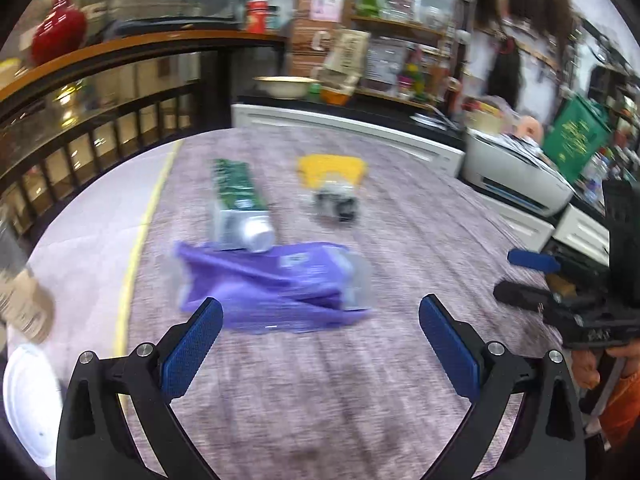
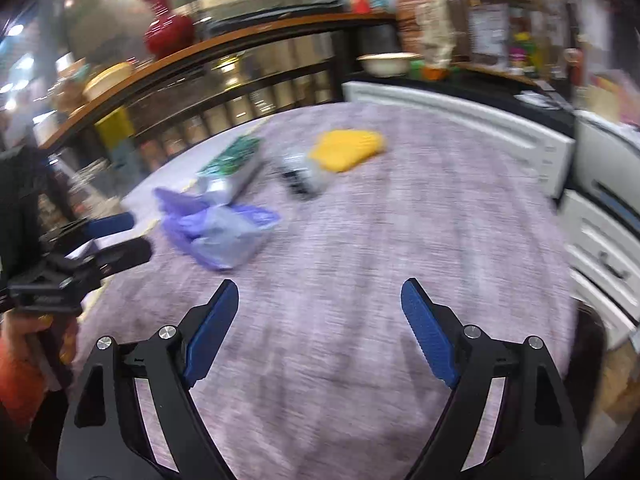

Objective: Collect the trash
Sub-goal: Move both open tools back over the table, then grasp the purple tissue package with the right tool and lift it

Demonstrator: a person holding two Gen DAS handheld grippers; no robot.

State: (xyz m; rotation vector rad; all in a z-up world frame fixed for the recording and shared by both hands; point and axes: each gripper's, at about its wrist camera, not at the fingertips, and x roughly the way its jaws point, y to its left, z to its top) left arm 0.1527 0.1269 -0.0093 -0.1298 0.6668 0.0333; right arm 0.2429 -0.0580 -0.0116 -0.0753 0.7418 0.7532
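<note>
Left wrist, open claw, bare tablecloth

A cluttered shop: glass display counter at far left, crowded shelves of goods behind, a printer far right beside the table.

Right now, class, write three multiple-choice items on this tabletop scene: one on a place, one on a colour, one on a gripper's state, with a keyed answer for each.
1. Where does the green box lie?
A. beyond the purple bag, touching it
B. under the yellow packet
C. on the shelf

2. What colour are the finger pads?
A. red
B. blue
C. white

3. How does the right gripper stand?
A. shut on a bag
B. shut and empty
C. open and empty

Answers: 1 A, the box's end overlaps the bag's far edge; 2 B, both views show blue pads; 3 C, only tablecloth shows between its wide jaws.
</note>
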